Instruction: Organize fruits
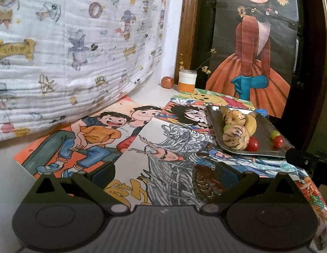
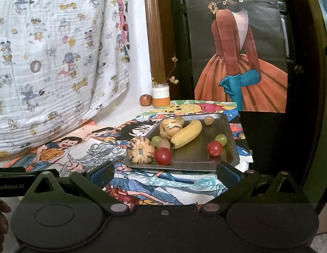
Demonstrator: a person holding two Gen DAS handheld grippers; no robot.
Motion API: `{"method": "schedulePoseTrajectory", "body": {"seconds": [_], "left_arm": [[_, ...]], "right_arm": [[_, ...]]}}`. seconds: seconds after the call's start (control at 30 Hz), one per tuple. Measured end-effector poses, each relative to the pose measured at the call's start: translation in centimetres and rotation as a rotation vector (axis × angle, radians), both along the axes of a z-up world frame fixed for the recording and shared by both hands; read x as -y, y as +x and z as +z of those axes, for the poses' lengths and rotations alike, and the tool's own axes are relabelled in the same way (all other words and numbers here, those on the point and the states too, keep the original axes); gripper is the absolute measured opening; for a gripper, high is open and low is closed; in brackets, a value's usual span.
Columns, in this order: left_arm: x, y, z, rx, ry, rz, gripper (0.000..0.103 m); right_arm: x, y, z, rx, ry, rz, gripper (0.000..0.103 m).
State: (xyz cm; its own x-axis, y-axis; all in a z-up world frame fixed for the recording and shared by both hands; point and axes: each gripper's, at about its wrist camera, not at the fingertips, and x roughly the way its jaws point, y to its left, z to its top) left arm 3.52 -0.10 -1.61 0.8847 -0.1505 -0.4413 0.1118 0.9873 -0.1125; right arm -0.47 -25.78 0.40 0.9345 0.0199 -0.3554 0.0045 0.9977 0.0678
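Note:
A metal tray (image 2: 224,126) (image 1: 266,129) sits on the picture-covered table. It holds two striped cream melons (image 2: 140,150) (image 2: 170,128), a banana (image 2: 186,133), two red tomatoes (image 2: 163,156) (image 2: 214,148), green grapes (image 2: 221,139) (image 2: 156,140) and a small brown fruit (image 2: 208,120). In the left wrist view the near melon (image 1: 235,137), banana (image 1: 251,125) and tomatoes (image 1: 252,144) (image 1: 278,141) show at right. My right gripper (image 2: 165,174) is open and empty just in front of the tray. My left gripper (image 1: 165,171) is open and empty, left of the tray.
A small reddish fruit (image 2: 146,100) (image 1: 167,82) and an orange-and-white jar with twigs (image 2: 161,96) (image 1: 187,81) stand at the back by the wall. A patterned cloth (image 1: 79,52) hangs on the left. A painted poster (image 2: 239,63) leans behind the table.

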Motion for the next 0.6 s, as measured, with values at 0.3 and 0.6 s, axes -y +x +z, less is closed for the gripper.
{"method": "schedulePoseTrajectory", "body": {"seconds": [0.3,0.6], "left_arm": [[-0.22,-0.03,-0.11,-0.004,-0.005,0.005,0.103],[-0.34,-0.14,-0.25,-0.009,-0.008,0.008,0.103]], "right_arm": [[-0.18,-0.01,-0.12,-0.003,0.000,0.002,0.102],[-0.22,-0.01,-0.17,-0.005,0.001,0.004,0.102]]}}
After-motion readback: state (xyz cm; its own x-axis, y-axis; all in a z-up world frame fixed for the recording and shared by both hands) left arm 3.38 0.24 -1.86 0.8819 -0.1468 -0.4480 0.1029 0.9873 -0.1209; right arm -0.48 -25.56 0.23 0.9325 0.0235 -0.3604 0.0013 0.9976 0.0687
